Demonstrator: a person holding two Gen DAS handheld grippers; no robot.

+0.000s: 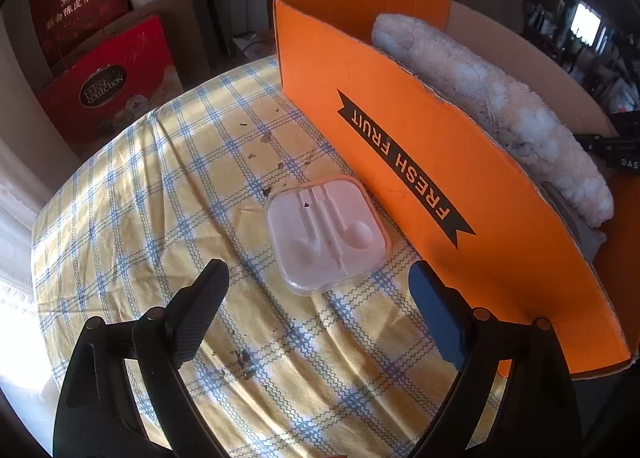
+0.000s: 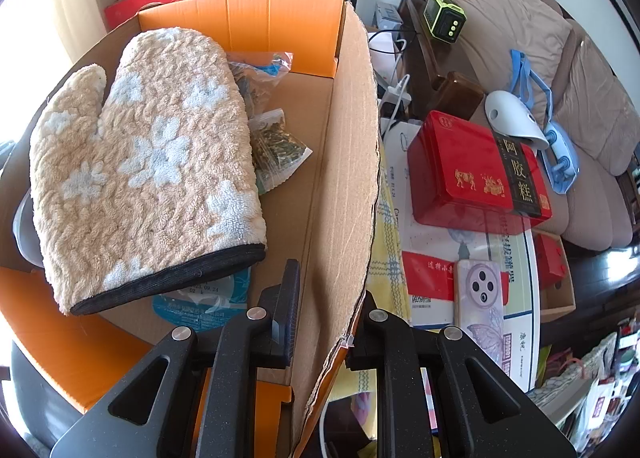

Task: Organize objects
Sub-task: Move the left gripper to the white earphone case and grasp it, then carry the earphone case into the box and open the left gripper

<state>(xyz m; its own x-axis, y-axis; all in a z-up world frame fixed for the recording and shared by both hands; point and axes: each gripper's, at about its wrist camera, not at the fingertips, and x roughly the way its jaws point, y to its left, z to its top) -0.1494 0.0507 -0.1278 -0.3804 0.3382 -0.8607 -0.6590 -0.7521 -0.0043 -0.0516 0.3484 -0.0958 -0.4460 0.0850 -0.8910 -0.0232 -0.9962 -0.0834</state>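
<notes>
Left hand-held gripper [image 1: 318,282]: jaws spread wide, nothing between the pads, held above the worktop [image 1: 120,217] and angled downward. One finger [image 1: 202,310] is black and textured; the other carries a blue pad. A clear plastic earphone case [image 1: 328,232] lies flat on the checked yellow-and-blue tablecloth just ahead of the fingertips and apart from them. Its moulded white insert faces up. The case sits just beside the outer wall of the orange cardboard box [image 1: 420,129], which bears an upside-down "FRESH FRUIT" banner. Small dark crumbs are scattered over the cloth around the case.

Right hand-held gripper [image 2: 326,314]: jaws closed on the right-hand wall of the orange cardboard box [image 2: 352,161], one finger inside the box and the other outside it. The wall's upper edge is torn and ragged.

Box contents, right wrist view: a beige oven mitt [image 2: 148,169] with pale flower patches and a black cuff lies across the left side, partly over the rim. Clear bags of dried herbs [image 2: 276,145] lie next to it on the box floor, and a blue-printed packet [image 2: 200,310] shows under the cuff. In the left wrist view the mitt [image 1: 500,113] appears above the box wall.

Surroundings: a red tin [image 2: 480,173] with gold lettering, a phone [image 2: 482,294] lying back-up, a green device [image 2: 444,19], and a beige sofa [image 2: 520,29] lie to the right of the box. Red gift bags [image 1: 108,85] stand beyond the worktop.
</notes>
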